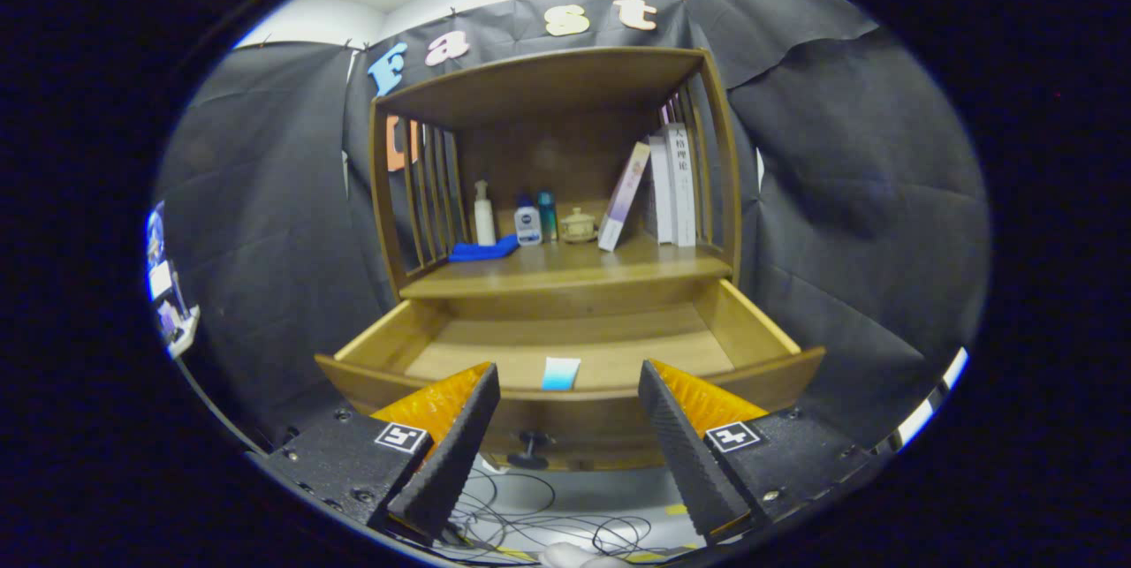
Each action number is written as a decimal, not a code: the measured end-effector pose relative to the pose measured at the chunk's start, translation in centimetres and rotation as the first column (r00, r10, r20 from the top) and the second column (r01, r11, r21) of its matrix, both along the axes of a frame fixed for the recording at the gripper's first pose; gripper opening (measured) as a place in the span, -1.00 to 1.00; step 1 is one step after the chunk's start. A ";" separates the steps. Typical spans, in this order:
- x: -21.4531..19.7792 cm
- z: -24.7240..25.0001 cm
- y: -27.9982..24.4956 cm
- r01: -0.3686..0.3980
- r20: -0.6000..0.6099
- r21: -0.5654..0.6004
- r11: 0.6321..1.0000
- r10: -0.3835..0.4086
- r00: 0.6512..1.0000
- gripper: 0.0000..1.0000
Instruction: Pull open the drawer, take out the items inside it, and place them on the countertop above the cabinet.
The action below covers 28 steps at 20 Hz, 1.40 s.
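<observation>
One item is visible in the drawer (565,347): a pale blue card (560,373), lying flat just behind the front panel, ahead of the fingers and between their lines. The gripper (568,387) hangs spread wide, holding nothing. The drawer stands pulled out, its knob (531,447) below and between the fingertips, so opening looks done and lifting out remains. The countertop (565,272) lies beyond the drawer, carrying a blue cloth (483,249), bottles (527,223) and books (671,185); its front strip looks bare, with room there. The front panel's rim sits close before the card, so a steep descent seems needed.
</observation>
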<state>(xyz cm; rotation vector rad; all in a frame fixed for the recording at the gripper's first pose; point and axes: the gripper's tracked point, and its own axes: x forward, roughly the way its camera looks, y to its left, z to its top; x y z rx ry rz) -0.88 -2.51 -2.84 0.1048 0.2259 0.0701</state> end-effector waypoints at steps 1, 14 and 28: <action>1.3 1.3 0.0 0.004 -0.011 0.000 1.000 -0.004 1.000 0.99; 16.0 -3.1 3.1 -0.021 -0.489 -0.042 0.999 -0.003 0.872 0.99; 14.5 -16.2 2.9 -0.011 -0.865 -0.076 0.997 -0.060 0.497 0.91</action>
